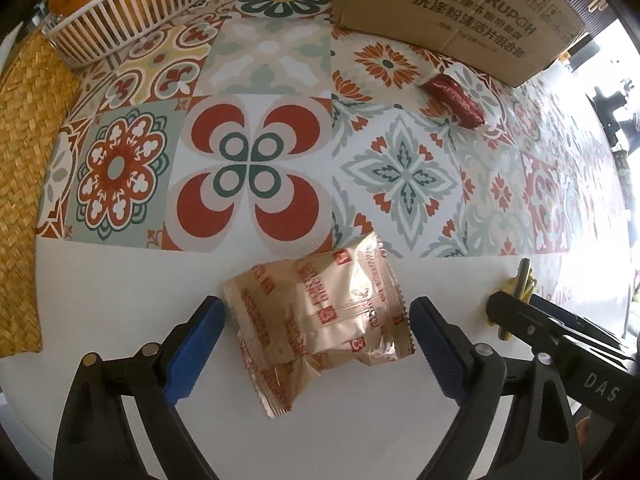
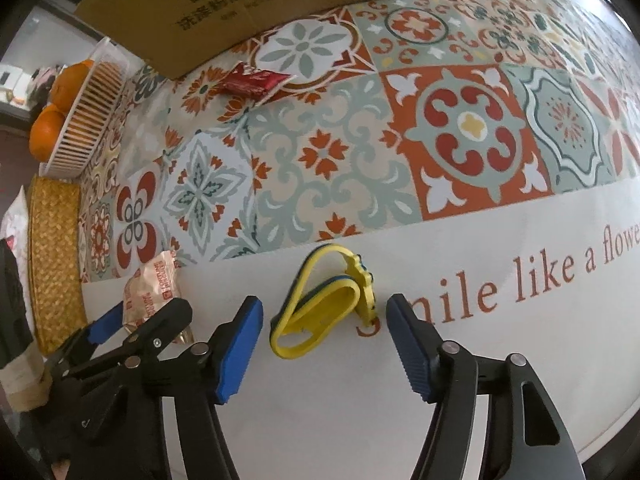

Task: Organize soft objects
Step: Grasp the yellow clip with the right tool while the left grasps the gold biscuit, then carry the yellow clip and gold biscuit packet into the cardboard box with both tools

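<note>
Jaws of left gripper (image 1: 316, 320) spread astride gold snack packet (image 1: 320, 320), not touching; right gripper (image 2: 324, 316) unclenched around yellow strap (image 2: 320, 312); red packet (image 1: 454, 98) at one o'clock.

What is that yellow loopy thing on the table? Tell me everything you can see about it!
The yellow band looks like a soft, rubbery strap folded into loops, with a dark blue layer along its inner side and a bumpy, knobby end piece on its right. It lies flat on the white part of the tablecloth, over the start of the printed red-brown words. It sits between the open blue pads of the right gripper, which are not touching it.
</note>
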